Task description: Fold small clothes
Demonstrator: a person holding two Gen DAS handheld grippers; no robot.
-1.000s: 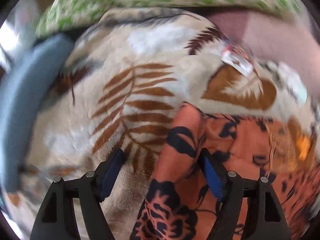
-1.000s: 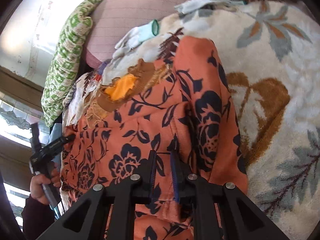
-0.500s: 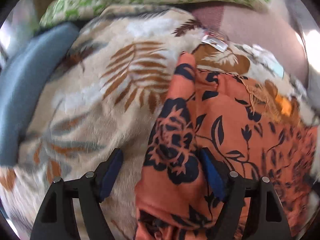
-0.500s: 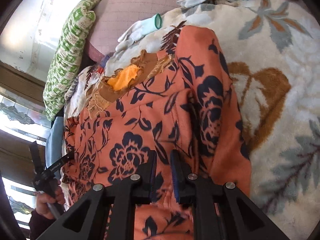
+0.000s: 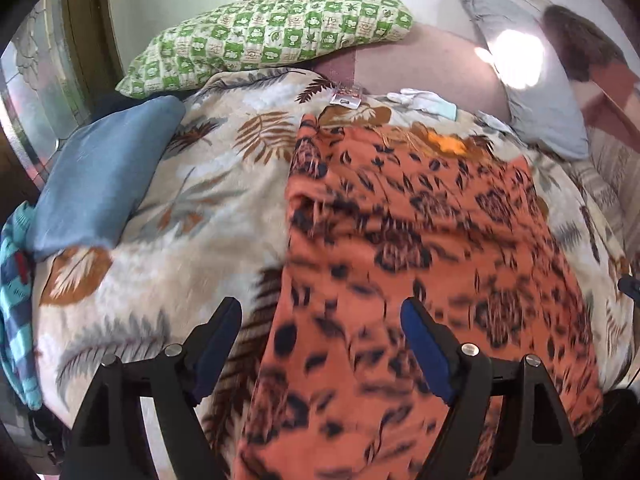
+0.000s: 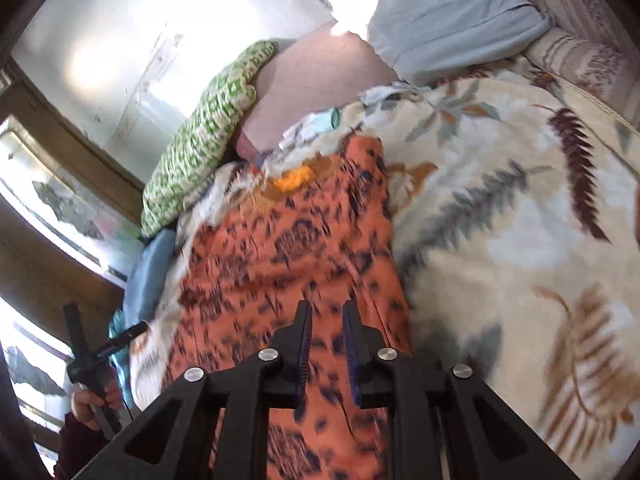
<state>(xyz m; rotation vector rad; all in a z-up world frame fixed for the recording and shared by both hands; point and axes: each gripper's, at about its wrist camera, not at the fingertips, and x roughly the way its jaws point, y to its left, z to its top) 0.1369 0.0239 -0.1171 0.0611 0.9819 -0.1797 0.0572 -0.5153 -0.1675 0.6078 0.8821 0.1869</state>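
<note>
An orange garment with a dark flower print [image 5: 400,240] [image 6: 280,248] lies spread flat on a leaf-patterned blanket [image 5: 180,220] [image 6: 500,220]. Its far end has a brown and yellow embroidered patch [image 5: 444,144]. My left gripper [image 5: 320,306] hovers over the garment's left edge. Its jaws are wide and still opening, and they hold nothing. My right gripper [image 6: 326,306] hangs above the garment's near right part. Its jaws are opening from a narrow gap, and the pads do not press on the cloth. In the right wrist view the left gripper [image 6: 100,348] shows at lower left, held by a hand [image 6: 92,400].
A green checked pillow [image 5: 272,32] [image 6: 200,140] and a grey pillow [image 5: 532,112] [image 6: 440,20] lie at the far end of the bed. A blue cushion [image 5: 100,172] sits at the left. White gloves [image 5: 424,98] lie beyond the garment. A striped blue cloth [image 5: 16,300] hangs at the left edge.
Both grippers have pulled back and risen from the garment, so more of the bed shows. The right jaws, nearly shut before, have parted a little. The garment now lies flat.
</note>
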